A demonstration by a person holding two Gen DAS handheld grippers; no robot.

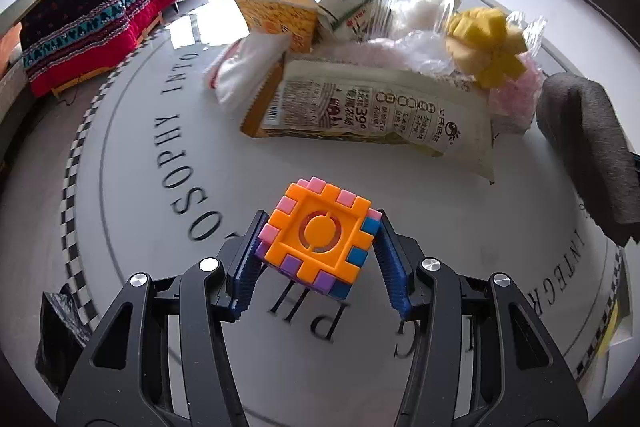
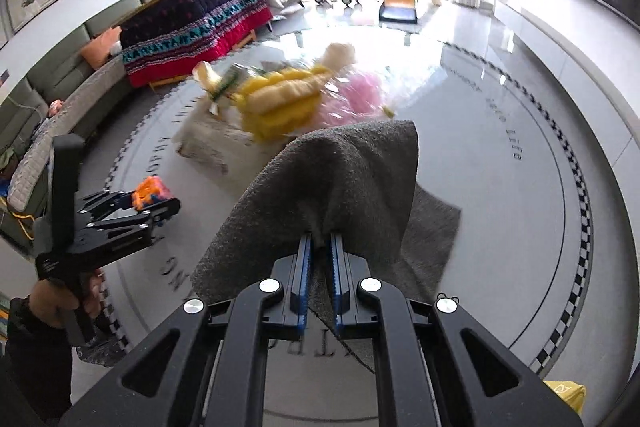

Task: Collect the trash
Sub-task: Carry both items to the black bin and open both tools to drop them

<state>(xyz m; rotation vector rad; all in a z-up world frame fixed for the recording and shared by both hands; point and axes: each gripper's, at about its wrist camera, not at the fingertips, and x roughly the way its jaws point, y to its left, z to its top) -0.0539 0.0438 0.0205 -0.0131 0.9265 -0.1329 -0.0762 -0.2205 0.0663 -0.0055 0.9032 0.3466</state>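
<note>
My left jaws (image 1: 320,239) close around a toy cube (image 1: 320,233), orange with pink, blue and purple studs, at the lower middle of the left view. The blue ribbed pads sit against its two sides, and the cube is tilted, just above the grey round surface (image 1: 160,187) with printed letters.

My right jaws (image 2: 320,247) are clenched on a fold of grey cloth (image 2: 340,179) at the centre of the right view. The cloth rises in a hump above the pads and spreads down to the surface on the right.

Beyond the cube, in the upper middle of the left view, lies the trash pile: a flattened paper bag (image 1: 372,107) with printed text, a white wrapper (image 1: 244,67) to its left, an orange carton (image 1: 276,11) and a green-and-white carton (image 1: 344,7) behind, clear plastic film (image 1: 420,47), and a yellow plush (image 1: 488,43) at the right. The pile is blurred in the right view.

At the lower left of the right view, a hand (image 2: 60,301) grips the left tool's handle. A patterned quilt (image 1: 92,23) in dark blue and red drapes furniture at the upper left. A black bag (image 1: 60,331) sits at the lower left edge.
</note>
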